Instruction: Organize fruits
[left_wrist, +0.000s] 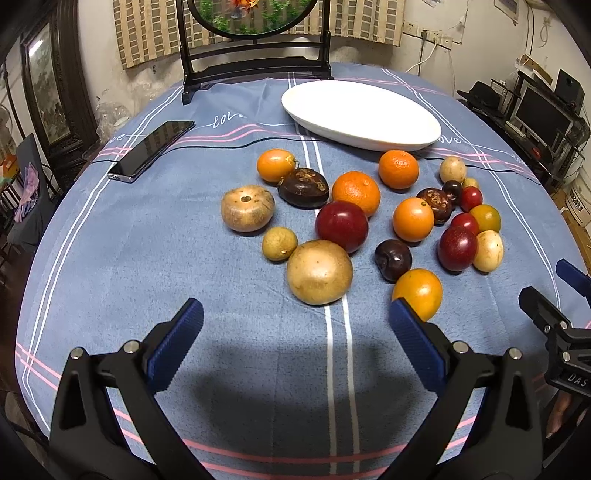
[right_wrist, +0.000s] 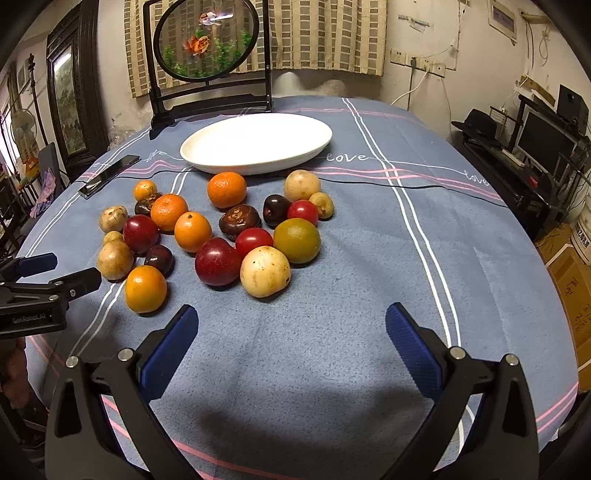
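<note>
a dark phone (left_wrist: 151, 150) lies far left on the blue striped tabletop (left_wrist: 110, 266), with a thin black cord (left_wrist: 229, 142) running across between the fruit and the plate; a framed round fish panel (right_wrist: 206, 40) stands at the far edge; the fruits (left_wrist: 354, 218), orange, red, tan and dark, sit loose in a cluster mid-table, just near of the empty white plate (left_wrist: 360, 114); left claw (left_wrist: 295, 332) and right claw (right_wrist: 291, 332) are both spread wide, holding nothing, near of the fruit.

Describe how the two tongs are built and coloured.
Both the left tongs and right tongs have black plastic arms with silver rivets and ribbed blue pads. White lettering marks their bodies; the left one's is too blurred to read.
</note>
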